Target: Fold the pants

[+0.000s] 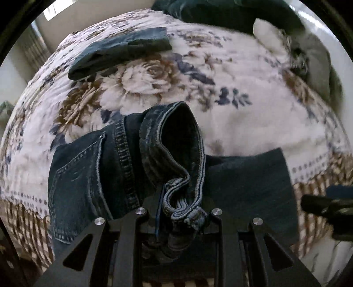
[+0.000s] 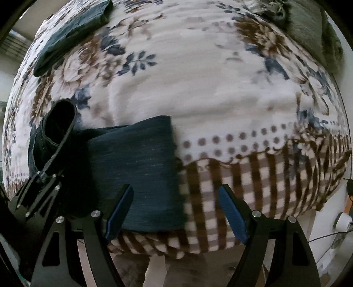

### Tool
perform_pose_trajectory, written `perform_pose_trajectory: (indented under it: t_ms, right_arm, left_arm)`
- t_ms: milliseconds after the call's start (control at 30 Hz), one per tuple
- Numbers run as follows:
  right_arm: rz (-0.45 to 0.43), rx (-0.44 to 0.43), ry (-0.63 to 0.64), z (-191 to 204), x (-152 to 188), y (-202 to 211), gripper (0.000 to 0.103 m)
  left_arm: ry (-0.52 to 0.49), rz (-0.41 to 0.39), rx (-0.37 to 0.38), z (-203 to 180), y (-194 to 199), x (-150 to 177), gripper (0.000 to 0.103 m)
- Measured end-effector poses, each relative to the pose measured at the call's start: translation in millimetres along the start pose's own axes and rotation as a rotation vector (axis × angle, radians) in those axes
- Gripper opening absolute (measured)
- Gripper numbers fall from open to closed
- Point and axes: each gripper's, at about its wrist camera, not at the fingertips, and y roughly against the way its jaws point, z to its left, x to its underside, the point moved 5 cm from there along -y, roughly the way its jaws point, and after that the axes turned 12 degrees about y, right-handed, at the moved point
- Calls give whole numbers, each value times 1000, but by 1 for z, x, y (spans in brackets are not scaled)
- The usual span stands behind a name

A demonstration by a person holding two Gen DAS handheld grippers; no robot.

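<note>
Dark blue jeans lie partly folded on a floral bedspread near its front edge. My left gripper is shut on the hem end of the jeans and holds it raised above the rest of the pants. In the right wrist view the folded jeans lie at lower left, with the left gripper pinching the lifted hem. My right gripper is open and empty, over the right edge of the jeans and the bed's front edge. It shows at the right edge of the left wrist view.
A second folded dark garment lies at the far left of the bed, also in the right wrist view. A grey fringed blanket and dark clothes lie at the back. The floor is below the bed's edge.
</note>
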Motion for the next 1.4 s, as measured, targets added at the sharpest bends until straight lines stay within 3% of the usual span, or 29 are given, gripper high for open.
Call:
perform_pose_trajectory:
  t_ms: [100,167,233,300,333,433,533,667,700,800,833,867,900,933,1033,1167,1300,1400]
  right_arm:
    - [-2,-11,5,-9,4,10,82]
    - [-5,-43,10,-7,2,16,82]
    - [-23,-100,2,-5,-3,25,82]
    - [-47,-154,3,-1,-7,33,86]
    - [-54,-190,10,5,-11,36,87]
    - [-53,-307,51,29,-25,32,87]
    - [-15,-395,98,61,-38,9,89]
    - [64,-493,115,102,-51,-46,93]
    - [90,-490,108,109,-53,-62,98]
    - [109,-442,73,118,-58,-82,98]
    - [99,-435,64,120,-59,-81,96]
    - [82,-429,73,123,-58,-76,78]
    - [63,-376,113,125,-54,-67,43]
    - [42,-365,135,127,-52,-60,21]
    - [-23,-363,165,126,-44,-26,12]
    - [-91,-395,101,97,-31,25,11]
    - [-102,-371,20,34,-13,52,11]
    - [-57,-299,-59,-26,3,47,11]
  left_arm:
    - [-4,31,-57,-3,1,-2,28]
    - [14,56,-44,-2,12,-3,41]
    - [40,11,-21,6,39,-6,56]
    - [66,-37,-49,22,69,-8,92]
    - [84,-69,-97,36,85,-8,96]
    - [128,-98,-269,83,106,-2,96]
    - [167,-43,-404,134,94,12,96]
    - [204,65,-483,181,65,32,96]
    - [208,75,-496,187,62,37,96]
    - [217,106,-536,203,54,44,96]
    - [230,112,-536,207,53,47,96]
    - [243,117,-534,209,53,48,96]
    - [263,125,-529,211,53,49,96]
    - [279,129,-518,211,53,49,96]
    - [321,135,-479,212,58,43,96]
    - [361,113,-405,210,68,29,96]
    - [419,112,-307,208,71,14,96]
    - [419,113,-258,201,64,1,96]
